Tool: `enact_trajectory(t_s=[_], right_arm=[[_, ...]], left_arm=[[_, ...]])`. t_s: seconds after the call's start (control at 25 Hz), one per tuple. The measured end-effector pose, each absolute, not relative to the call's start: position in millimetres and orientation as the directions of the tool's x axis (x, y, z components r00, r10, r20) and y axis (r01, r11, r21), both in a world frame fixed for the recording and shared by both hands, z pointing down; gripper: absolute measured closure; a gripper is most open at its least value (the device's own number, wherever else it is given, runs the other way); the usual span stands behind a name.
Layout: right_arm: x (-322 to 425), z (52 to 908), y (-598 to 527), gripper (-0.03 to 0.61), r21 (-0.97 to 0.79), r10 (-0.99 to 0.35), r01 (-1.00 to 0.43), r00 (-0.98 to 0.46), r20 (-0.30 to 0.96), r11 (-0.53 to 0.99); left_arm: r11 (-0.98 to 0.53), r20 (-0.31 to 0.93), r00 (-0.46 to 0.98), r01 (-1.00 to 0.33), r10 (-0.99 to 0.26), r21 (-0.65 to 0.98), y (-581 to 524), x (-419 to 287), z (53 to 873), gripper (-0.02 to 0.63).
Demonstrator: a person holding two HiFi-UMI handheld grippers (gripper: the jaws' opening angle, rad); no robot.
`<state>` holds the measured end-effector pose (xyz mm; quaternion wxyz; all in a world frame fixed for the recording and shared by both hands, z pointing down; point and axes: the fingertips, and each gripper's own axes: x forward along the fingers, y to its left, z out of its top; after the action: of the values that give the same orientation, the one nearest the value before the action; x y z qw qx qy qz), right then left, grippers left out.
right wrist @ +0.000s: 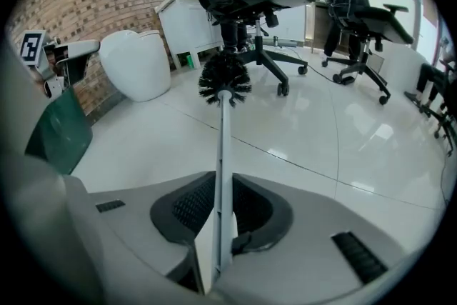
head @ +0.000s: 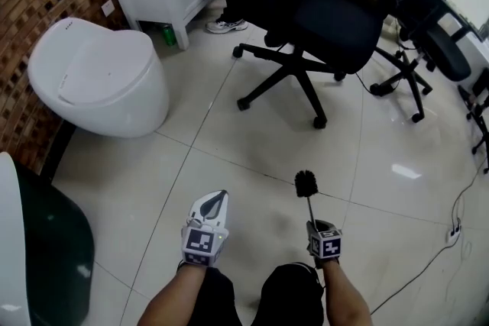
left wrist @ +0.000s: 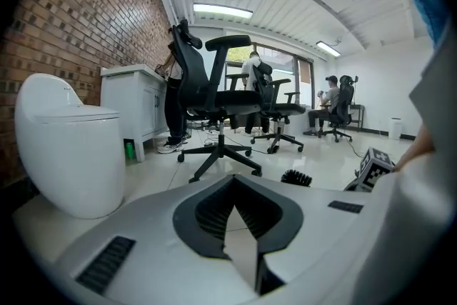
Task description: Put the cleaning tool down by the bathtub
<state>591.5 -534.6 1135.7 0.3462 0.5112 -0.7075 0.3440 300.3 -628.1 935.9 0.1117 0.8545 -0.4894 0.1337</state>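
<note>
Right tool [head: 313, 227] is pinching the brush [head: 307, 185] low on its thin handle. The handle runs straight out along the jaws, with the bristle head at the far end, away from you. It looks clear of the floor [head: 252, 164].

Left tool [head: 221, 197] is pressed together with nothing in it.

Key relation: the white-rimmed, dark green shape at far left reads as the bathtub [head: 53, 256]. It lies to the left of the brush, past your left tool and well apart from the right one. Your left hand is nearer the tub but empty, so the right has to carry the brush across to the left.

Pose: both forearms reach forward side by side, the right tool angled forward and down, the left flatter. The toilet [head: 99, 76] is ahead-left and the office chair [head: 321, 27] is ahead; neither is in the way.
</note>
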Motion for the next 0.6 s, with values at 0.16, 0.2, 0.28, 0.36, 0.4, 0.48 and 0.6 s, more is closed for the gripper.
enact_trajectory(t_s=[0.16,0.2,0.28,0.36,0.4,0.48,0.6], right_arm=[[579,1065,-528,0.497,-0.122,-0.498,-0.958,-0.242,0.833,0.261],[574,1044,-526,0.497,-0.122,-0.503,-0.957,-0.245,0.829,0.265],[565,1000,-522,0.497,-0.118,-0.521,-0.955,-0.250,0.816,0.273],[559,953,-518,0.499,-0.113,-0.539,-0.952,-0.255,0.803,0.284],[556,929,-516,0.499,-0.110,-0.547,-0.952,-0.257,0.797,0.287],[550,879,-509,0.499,-0.111,-0.560,-0.951,-0.261,0.786,0.288],[542,807,-502,0.499,-0.119,-0.592,-0.952,-0.270,0.759,0.282]], left_arm=[[-0.414,0.367,0.432,-0.901,-0.824,0.131,-600,287,907,0.614],[-0.395,0.385,0.424,-0.905,-0.819,0.156,-588,284,898,0.614],[-0.378,0.406,0.422,-0.906,-0.810,0.189,-567,283,870,0.614],[-0.387,0.413,0.435,-0.900,-0.800,0.199,-554,286,832,0.614],[-0.398,0.410,0.444,-0.896,-0.797,0.197,-550,288,809,0.614],[-0.421,0.403,0.459,-0.888,-0.792,0.184,-544,291,759,0.614],[-0.438,0.388,0.466,-0.884,-0.795,0.164,-539,294,687,0.614]])
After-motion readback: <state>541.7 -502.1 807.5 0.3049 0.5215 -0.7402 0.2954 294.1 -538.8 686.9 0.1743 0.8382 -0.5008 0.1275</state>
